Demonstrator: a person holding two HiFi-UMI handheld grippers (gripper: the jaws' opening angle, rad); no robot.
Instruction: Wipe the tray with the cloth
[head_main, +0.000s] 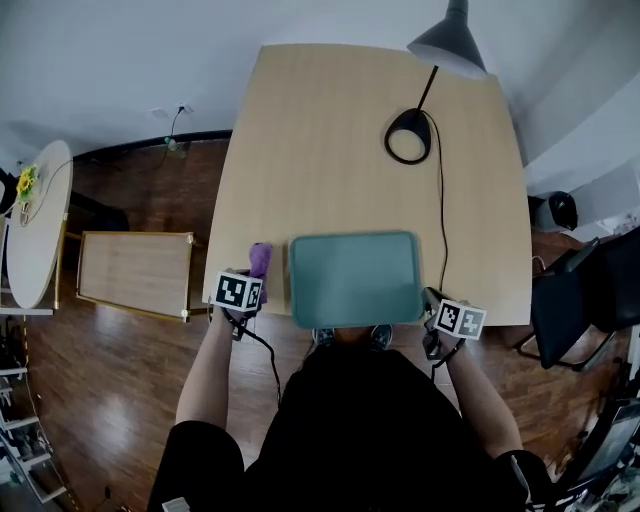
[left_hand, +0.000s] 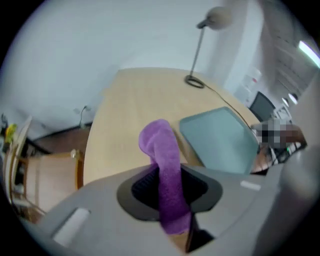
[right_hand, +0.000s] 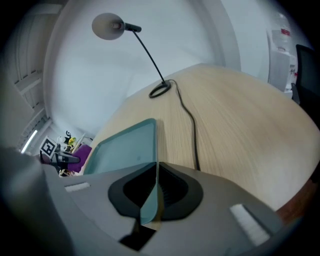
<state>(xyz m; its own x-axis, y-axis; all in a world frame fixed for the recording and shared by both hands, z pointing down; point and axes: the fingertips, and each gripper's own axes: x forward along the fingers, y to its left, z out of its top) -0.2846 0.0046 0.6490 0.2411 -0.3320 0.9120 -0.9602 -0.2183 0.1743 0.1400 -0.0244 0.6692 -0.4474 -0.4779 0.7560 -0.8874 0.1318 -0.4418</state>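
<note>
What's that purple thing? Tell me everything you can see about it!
It is a purple cloth, soft and fuzzy like a small towel. It is bunched into a long roll, pinched in the shut jaws of the left gripper. Its free end sticks out past the jaws and curls over. It is over the wooden table, just left of the green tray, apart from it.

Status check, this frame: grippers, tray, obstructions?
Left gripper shut on purple cloth, beside tray. Right gripper clamps tray's near-right corner. Tray bare; lamp cord runs alongside, clear.
</note>
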